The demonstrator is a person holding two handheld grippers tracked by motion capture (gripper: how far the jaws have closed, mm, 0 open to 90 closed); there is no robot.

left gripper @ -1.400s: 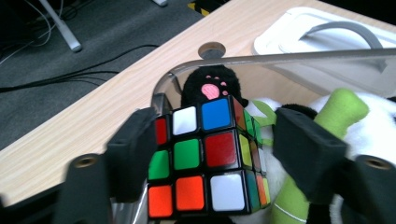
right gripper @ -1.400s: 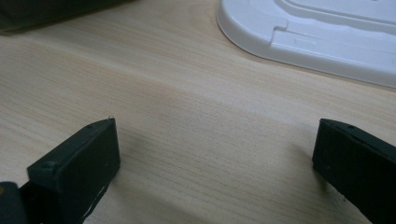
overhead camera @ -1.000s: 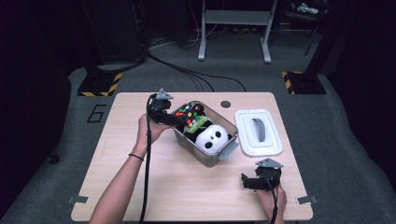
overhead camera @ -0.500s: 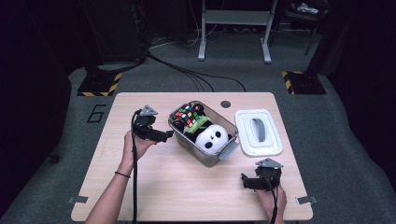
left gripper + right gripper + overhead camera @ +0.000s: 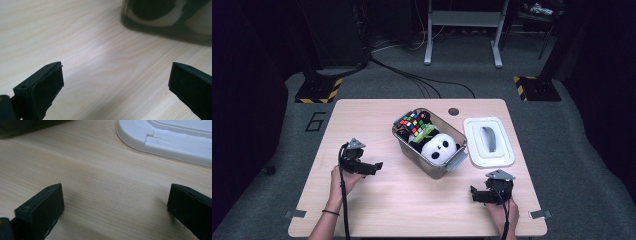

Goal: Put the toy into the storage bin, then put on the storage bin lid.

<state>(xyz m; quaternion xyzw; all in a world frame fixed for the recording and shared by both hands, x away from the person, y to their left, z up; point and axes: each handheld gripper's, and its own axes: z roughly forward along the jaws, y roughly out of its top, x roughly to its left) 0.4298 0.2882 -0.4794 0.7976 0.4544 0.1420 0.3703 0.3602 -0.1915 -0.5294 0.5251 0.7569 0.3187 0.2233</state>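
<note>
Floor marking "6" (image 5: 314, 121) beside table (image 5: 377, 200)

One bin (image 5: 451, 165), one lid (image 5: 489, 142), one panda (image 5: 439, 148), one puzzle cube (image 5: 413, 123), two grippers.

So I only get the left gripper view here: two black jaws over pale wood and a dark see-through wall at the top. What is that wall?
Observer: A clear bin near the table's middle, its side facing the left gripper.
Operator: Anything inside?
Observer: A panda plush and a colourful puzzle cube.
Operator: Does it have a lid?
Observer: A white lid lies on the table beside the bin, ahead of the open right gripper.
</note>
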